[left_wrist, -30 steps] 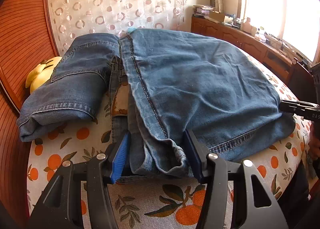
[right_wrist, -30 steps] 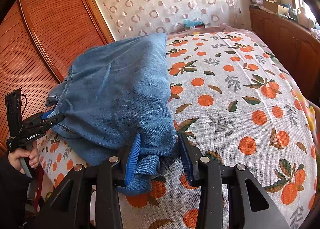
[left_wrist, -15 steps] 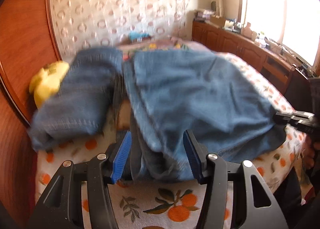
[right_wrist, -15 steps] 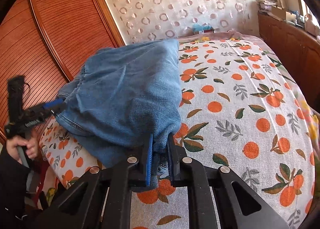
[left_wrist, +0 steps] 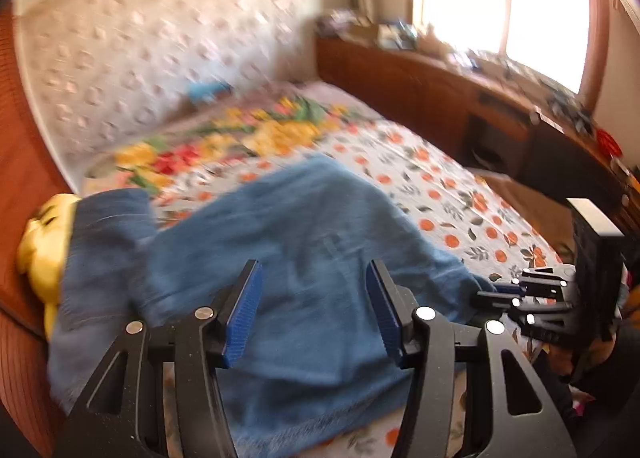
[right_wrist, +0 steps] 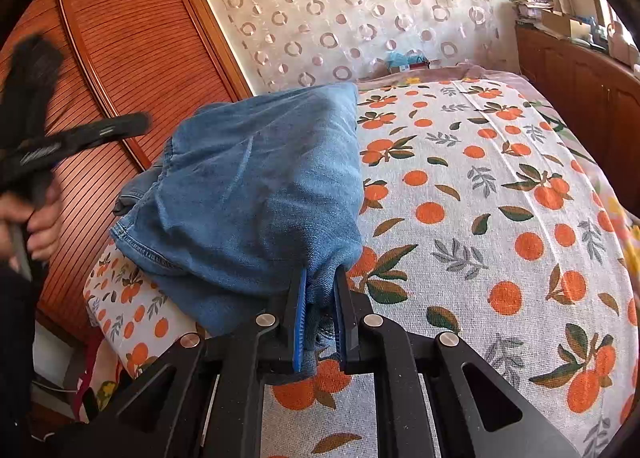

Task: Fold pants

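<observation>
Blue denim pants point(right_wrist: 256, 186) lie partly folded on the bed near its left edge; they also show, blurred, in the left wrist view point(left_wrist: 304, 242). My right gripper point(right_wrist: 319, 298) is shut on a bunched corner of the pants at the near end; it shows at the right in the left wrist view point(left_wrist: 516, 298). My left gripper point(left_wrist: 312, 306) is open and empty, raised above the pants; it shows blurred at the far left in the right wrist view point(right_wrist: 80, 136).
The bed cover point(right_wrist: 500, 218) has an orange-fruit print. A wooden wardrobe point(right_wrist: 132, 58) stands along the left. A yellow soft toy point(left_wrist: 44, 250) lies by the pants. A wooden cabinet point(left_wrist: 460, 106) runs under the window.
My right gripper has shut on the pants' corner. My left gripper has lifted up and away from the hem it straddled, still open; its view is blurred by motion.
</observation>
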Demonstrator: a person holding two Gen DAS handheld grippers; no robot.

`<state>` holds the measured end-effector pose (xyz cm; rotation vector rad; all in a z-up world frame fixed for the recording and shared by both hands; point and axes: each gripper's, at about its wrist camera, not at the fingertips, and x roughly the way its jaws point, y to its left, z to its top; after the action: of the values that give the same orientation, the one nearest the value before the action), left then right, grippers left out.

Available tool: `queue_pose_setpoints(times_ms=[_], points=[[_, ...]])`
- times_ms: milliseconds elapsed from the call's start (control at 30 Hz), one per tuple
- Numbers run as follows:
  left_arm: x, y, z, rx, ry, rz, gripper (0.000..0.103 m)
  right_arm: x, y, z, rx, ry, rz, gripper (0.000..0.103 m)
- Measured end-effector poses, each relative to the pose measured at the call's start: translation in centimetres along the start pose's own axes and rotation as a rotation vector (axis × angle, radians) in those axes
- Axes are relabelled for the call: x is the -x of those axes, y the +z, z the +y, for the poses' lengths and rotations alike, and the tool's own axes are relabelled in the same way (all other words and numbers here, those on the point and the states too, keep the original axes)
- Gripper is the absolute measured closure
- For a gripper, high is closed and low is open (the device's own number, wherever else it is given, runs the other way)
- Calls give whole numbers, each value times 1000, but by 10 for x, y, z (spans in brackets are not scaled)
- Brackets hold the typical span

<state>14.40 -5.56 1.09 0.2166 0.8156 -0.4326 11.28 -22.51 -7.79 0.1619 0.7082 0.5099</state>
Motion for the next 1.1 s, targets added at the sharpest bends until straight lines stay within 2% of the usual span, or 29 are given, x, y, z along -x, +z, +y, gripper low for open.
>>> queue_pose_setpoints(times_ms=[233,400,500,567,767,1000,1067,1100], points=[[-71,54,-37,-111,21,139,49,-3,-2,0,-4,10,-13,91],[-117,83,-59,-141,34,238,57,-4,-5,-5,-16,31,-16,91],[-143,94,-66,-145,66,294,58,-5,-6,-7,-19,42,-16,91],[-157,95,-62,-112,76,330,58,-5,-6,-6,-18,44,-17,91],[-188,83,-56,-75,88,386,58,-9,-8,-7,-34,55,-22,91],[-205,95,-66,-118,188,412,57,-9,-9,-7,-40,51,-27,91],[-205,92,-69,-150,210,402,61,-9,-8,-6,-35,48,-27,91],[-203,90,-70,-167,227,387,70,-8,-8,-6,-34,49,-27,91]])
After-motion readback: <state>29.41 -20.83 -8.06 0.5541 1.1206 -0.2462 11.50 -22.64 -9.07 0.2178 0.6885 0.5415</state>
